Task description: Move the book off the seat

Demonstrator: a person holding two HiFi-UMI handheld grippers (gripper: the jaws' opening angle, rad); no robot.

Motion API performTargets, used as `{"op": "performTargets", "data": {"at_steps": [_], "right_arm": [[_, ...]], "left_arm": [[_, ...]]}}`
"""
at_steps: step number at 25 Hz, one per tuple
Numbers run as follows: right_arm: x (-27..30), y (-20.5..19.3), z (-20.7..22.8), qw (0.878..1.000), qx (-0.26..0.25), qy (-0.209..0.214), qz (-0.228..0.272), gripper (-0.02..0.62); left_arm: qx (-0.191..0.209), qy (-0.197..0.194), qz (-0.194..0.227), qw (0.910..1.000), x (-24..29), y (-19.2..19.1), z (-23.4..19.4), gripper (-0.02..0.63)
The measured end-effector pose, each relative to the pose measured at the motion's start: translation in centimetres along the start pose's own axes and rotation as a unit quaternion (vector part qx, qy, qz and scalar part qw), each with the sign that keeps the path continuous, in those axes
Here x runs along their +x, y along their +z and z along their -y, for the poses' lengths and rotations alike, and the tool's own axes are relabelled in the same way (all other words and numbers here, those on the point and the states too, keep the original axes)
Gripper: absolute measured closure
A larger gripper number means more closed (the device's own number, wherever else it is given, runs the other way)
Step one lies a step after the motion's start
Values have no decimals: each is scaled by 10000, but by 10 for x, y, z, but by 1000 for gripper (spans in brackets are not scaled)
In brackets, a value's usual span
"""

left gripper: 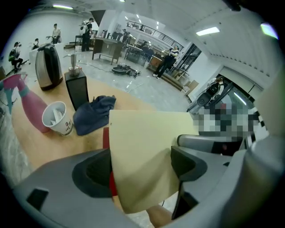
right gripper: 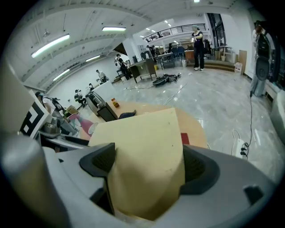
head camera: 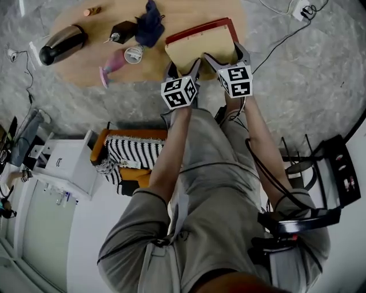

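— What do we see nearest us?

— The striped seat [head camera: 134,150], on our side of the wooden table [head camera: 183,12] and apart from it, with nothing of ours on it.

— And the book [head camera: 200,48]?

— It is at the table's near edge, a broad pale tan face turned up, with a red cover showing as a strip along its far and left sides. We cannot tell whether it rests on the tabletop or hangs just above it.

— How do we hold it?

— The left gripper [head camera: 184,67] pinches its near left corner and the right gripper [head camera: 226,57] its near right corner. In each the tan face fills the gap, a dark pad pressed on either side.

— Farther in on the table?

— A dark blue cloth [head camera: 150,26], a paper cup [head camera: 133,54], and a steel kettle [head camera: 63,44] toward the left edge.
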State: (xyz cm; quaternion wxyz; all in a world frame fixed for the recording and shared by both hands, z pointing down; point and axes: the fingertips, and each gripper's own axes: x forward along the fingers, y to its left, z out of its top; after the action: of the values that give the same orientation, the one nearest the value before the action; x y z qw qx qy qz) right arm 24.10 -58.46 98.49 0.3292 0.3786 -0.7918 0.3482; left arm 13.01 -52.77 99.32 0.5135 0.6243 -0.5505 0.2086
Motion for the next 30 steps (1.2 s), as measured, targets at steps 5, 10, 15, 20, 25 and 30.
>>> {"op": "performTargets", "data": {"at_steps": [5, 10, 15, 20, 25, 30], "right_arm": [[25, -27, 16, 9998, 100, -33, -144, 163], [37, -29, 27, 9993, 263, 243, 117, 158], [35, -32, 26, 9997, 213, 56, 73, 158], [1, 5, 33, 9949, -335, -788, 530, 160], [-55, 83, 23, 9881, -261, -828, 1270, 161], [-117, 185, 4, 9708, -504, -959, 2141, 162]], "left_arm": [[-117, 3, -224, 9997, 31, -19, -9, 206], [1, 7, 189, 9998, 42, -16, -5, 206], [78, -15, 90, 9999, 41, -19, -9, 206], [743, 676, 755, 9921, 14, 28, -5, 206], [1417, 663, 1758, 9719, -44, 114, 35, 206], [2060, 492, 2777, 9370, -125, 214, 77, 206]]}}
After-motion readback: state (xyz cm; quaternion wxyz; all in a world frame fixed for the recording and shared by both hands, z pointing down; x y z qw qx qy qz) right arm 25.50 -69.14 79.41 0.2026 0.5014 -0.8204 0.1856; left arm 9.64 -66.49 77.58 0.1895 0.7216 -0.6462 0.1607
